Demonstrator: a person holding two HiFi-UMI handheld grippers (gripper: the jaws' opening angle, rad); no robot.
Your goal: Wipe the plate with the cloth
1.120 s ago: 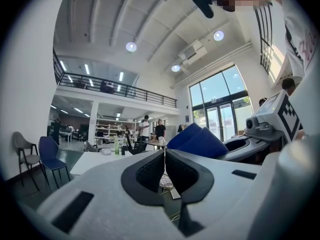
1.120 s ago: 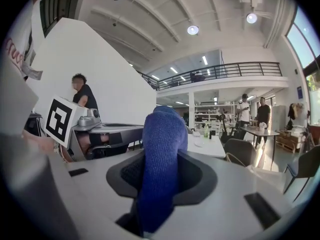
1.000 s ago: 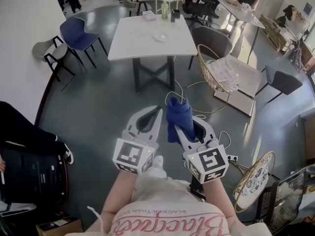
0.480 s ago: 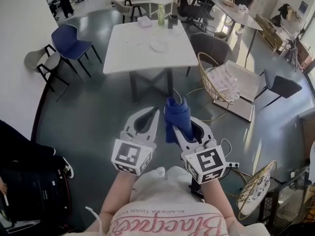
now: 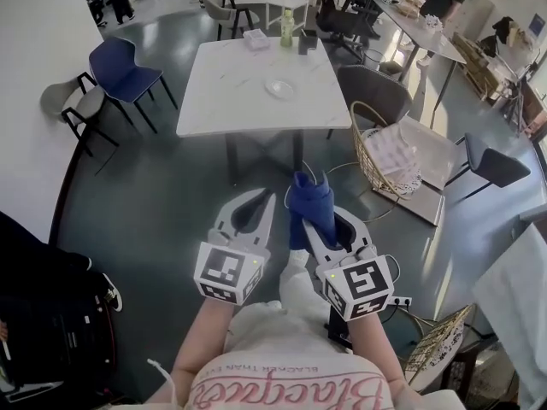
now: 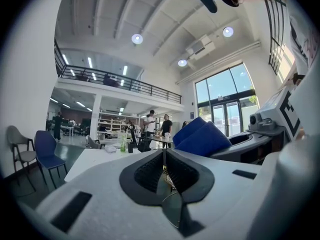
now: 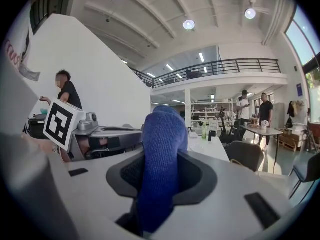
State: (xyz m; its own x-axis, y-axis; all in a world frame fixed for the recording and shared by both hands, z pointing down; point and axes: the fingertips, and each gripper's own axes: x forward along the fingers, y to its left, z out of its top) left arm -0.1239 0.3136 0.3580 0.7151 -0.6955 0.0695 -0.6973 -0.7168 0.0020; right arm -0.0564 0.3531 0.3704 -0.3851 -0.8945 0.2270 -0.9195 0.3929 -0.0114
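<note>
A small white plate [image 5: 279, 87] lies on the white table [image 5: 214, 101] ahead, far beyond both grippers. My right gripper [image 5: 302, 198] is shut on a folded blue cloth [image 5: 312, 208], which sticks up out of its jaws; in the right gripper view the blue cloth [image 7: 160, 159] fills the gap and hides the fingertips. My left gripper [image 5: 272, 197] is held beside it with its jaws shut and nothing between them, as the left gripper view [image 6: 164, 153] shows. Both are held level above the grey floor, short of the table.
A green bottle [image 5: 286, 26] and small items stand at the table's far edge. A grey chair [image 5: 372, 79] and a wicker chair [image 5: 376, 143] stand to the table's right, and a blue chair [image 5: 128, 62] to its left. A cable lies on the floor under the table. People stand in the background.
Both grippers have been carried forward over the floor, and the table now lies closer. The cloth stays clamped in the right gripper; the left stays shut.
</note>
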